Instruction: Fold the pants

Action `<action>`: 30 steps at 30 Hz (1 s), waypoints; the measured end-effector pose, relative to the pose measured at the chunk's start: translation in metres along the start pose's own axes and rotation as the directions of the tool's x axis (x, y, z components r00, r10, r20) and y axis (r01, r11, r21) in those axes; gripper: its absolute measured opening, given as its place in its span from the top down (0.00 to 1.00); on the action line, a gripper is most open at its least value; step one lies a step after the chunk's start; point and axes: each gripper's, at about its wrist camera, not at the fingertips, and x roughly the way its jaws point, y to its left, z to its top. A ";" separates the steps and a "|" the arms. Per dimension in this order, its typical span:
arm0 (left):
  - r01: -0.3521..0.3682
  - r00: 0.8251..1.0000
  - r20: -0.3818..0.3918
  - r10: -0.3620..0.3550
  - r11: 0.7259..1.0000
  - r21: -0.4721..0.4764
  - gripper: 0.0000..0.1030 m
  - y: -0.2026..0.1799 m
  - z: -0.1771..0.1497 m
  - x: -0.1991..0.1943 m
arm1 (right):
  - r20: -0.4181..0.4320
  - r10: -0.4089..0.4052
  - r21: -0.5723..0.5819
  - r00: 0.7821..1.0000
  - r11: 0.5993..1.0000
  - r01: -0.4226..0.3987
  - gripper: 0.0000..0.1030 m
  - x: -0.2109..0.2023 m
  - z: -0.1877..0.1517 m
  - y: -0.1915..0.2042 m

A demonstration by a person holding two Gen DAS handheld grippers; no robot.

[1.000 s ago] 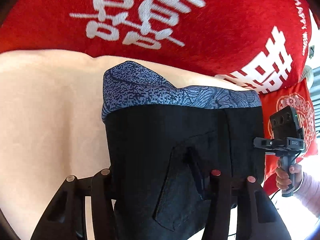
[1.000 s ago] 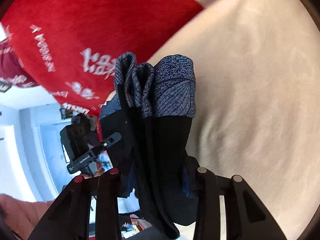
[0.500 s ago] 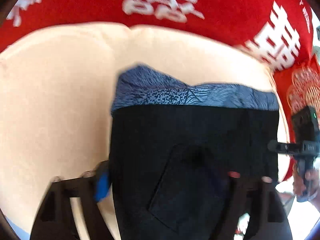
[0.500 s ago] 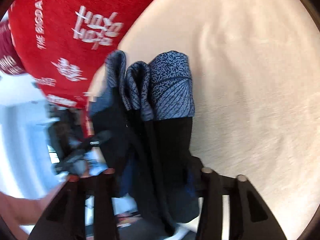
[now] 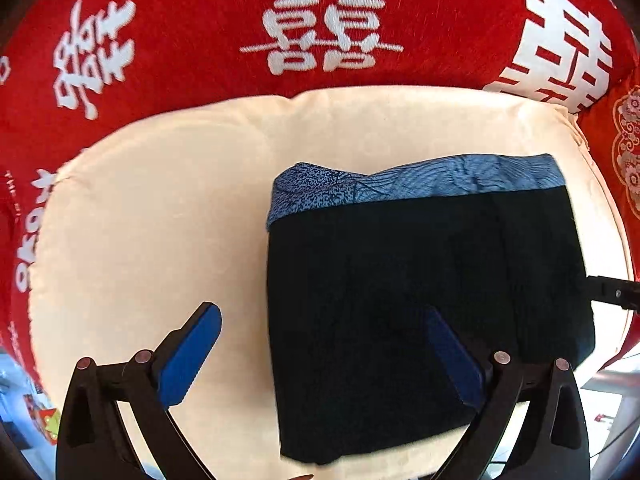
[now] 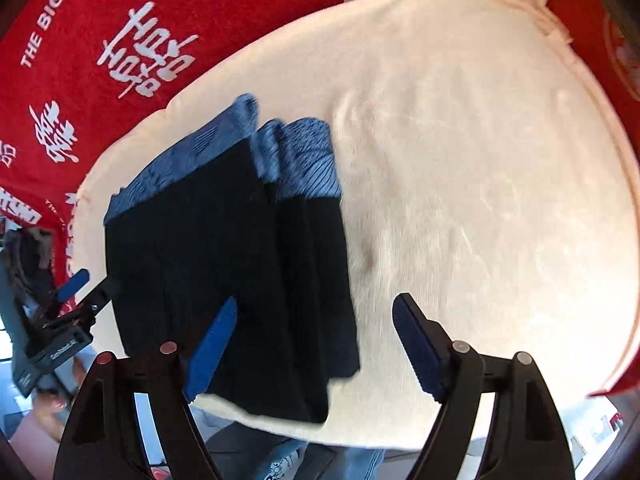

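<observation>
The folded black pants with a blue patterned waistband lie flat on the cream cushion. They also show in the right wrist view, folded in layers. My left gripper is open just above the pants' near left edge, with nothing between its blue pads. My right gripper is open over the pants' near right corner, also empty. The left gripper shows at the left of the right wrist view.
A red blanket with white characters covers the sofa back behind the cushion. A red embroidered pillow stands at the right. The cushion's front edge is close below the pants, with floor clutter beyond.
Both grippers have opened and let go of the pants, which now lie flat on the cushion. Both grippers have pulled back and up from the fabric.
</observation>
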 end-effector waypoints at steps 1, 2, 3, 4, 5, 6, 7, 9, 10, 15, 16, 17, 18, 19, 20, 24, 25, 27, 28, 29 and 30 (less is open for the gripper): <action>-0.008 1.000 -0.005 0.008 1.000 0.000 0.01 0.000 -0.003 -0.005 | 0.006 -0.005 0.002 1.000 1.000 0.005 0.19 -0.004 -0.004 0.006; -0.023 1.000 -0.019 0.023 1.000 0.006 0.01 -0.002 -0.006 -0.010 | 0.013 -0.011 0.005 1.000 1.000 0.011 0.19 -0.009 -0.009 0.013; -0.033 0.999 -0.033 0.034 0.999 0.011 0.01 -0.002 -0.009 -0.014 | 0.017 -0.012 0.003 1.000 1.000 0.012 0.19 -0.014 -0.013 0.020; -0.036 0.999 -0.041 0.036 0.999 0.007 0.01 -0.003 -0.011 -0.019 | 0.025 -0.014 -0.003 1.000 1.000 0.014 0.19 -0.020 -0.020 0.026; -0.038 0.998 -0.053 0.038 0.999 -0.002 0.01 -0.002 -0.014 -0.024 | 0.033 -0.022 -0.006 0.999 1.000 0.022 0.19 -0.025 -0.025 0.032; -0.034 0.997 -0.063 0.034 0.999 -0.008 0.01 -0.002 -0.016 -0.028 | 0.036 -0.033 -0.007 0.999 0.999 0.034 0.17 -0.030 -0.029 0.038; -0.030 0.997 -0.070 0.029 0.999 -0.014 0.01 -0.001 -0.020 -0.035 | 0.033 -0.038 -0.008 0.999 0.999 0.038 0.13 -0.034 -0.034 0.046; -0.043 0.996 -0.074 0.042 0.999 -0.009 0.01 -0.002 -0.026 -0.047 | 0.020 -0.049 -0.008 0.999 0.999 0.049 0.08 -0.039 -0.042 0.059; -0.047 0.996 -0.079 0.047 0.999 -0.002 0.01 -0.004 -0.029 -0.054 | 0.015 -0.056 -0.009 0.998 0.998 0.056 0.08 -0.042 -0.046 0.065; -0.052 0.996 -0.077 0.053 0.999 0.014 0.01 -0.004 -0.044 -0.090 | 0.043 -0.111 -0.035 0.993 0.993 0.112 0.08 -0.068 -0.067 0.099; -0.051 0.996 -0.077 0.052 0.999 0.012 0.01 -0.003 -0.046 -0.096 | 0.052 -0.121 -0.040 0.991 0.992 0.123 0.08 -0.075 -0.072 0.104; -0.045 0.996 -0.076 0.045 0.999 0.007 0.01 -0.002 -0.048 -0.101 | 0.062 -0.131 -0.045 0.989 0.990 0.134 0.08 -0.081 -0.076 0.110; -0.031 0.997 -0.075 0.031 1.000 -0.004 0.01 0.000 -0.049 -0.105 | 0.072 -0.141 -0.049 0.987 0.988 0.145 0.08 -0.087 -0.079 0.116; -0.020 0.997 -0.073 0.019 1.000 -0.011 0.01 0.001 -0.048 -0.107 | 0.080 -0.149 -0.054 0.986 0.987 0.153 0.08 -0.091 -0.082 0.121; -0.006 0.998 -0.070 0.005 1.000 -0.019 0.01 0.004 -0.051 -0.112 | 0.090 -0.160 -0.063 0.983 0.984 0.166 0.08 -0.097 -0.086 0.125; -0.027 0.999 -0.044 0.028 0.999 0.019 0.01 0.008 -0.053 -0.128 | 0.118 -0.215 -0.093 0.970 0.970 0.226 0.08 -0.112 -0.096 0.144; -0.032 0.999 -0.035 0.033 0.999 0.025 0.01 0.009 -0.054 -0.131 | 0.120 -0.218 -0.094 0.968 0.969 0.230 0.08 -0.114 -0.097 0.147; -0.032 0.999 -0.018 0.032 0.999 0.022 0.01 0.013 -0.052 -0.140 | 0.129 -0.226 -0.093 0.966 0.967 0.238 0.08 -0.120 -0.100 0.151; -0.026 1.000 -0.016 0.027 1.000 0.017 0.01 0.015 -0.051 -0.143 | 0.131 -0.229 -0.093 0.964 0.966 0.242 0.08 -0.122 -0.101 0.153; -0.024 1.000 -0.013 0.024 1.000 0.013 0.01 0.016 -0.051 -0.145 | 0.133 -0.237 -0.096 0.962 0.963 0.251 0.08 -0.125 -0.101 0.155; -0.025 1.000 -0.010 0.025 1.000 0.014 0.01 0.016 -0.050 -0.147 | 0.136 -0.246 -0.099 0.960 0.960 0.260 0.08 -0.126 -0.102 0.156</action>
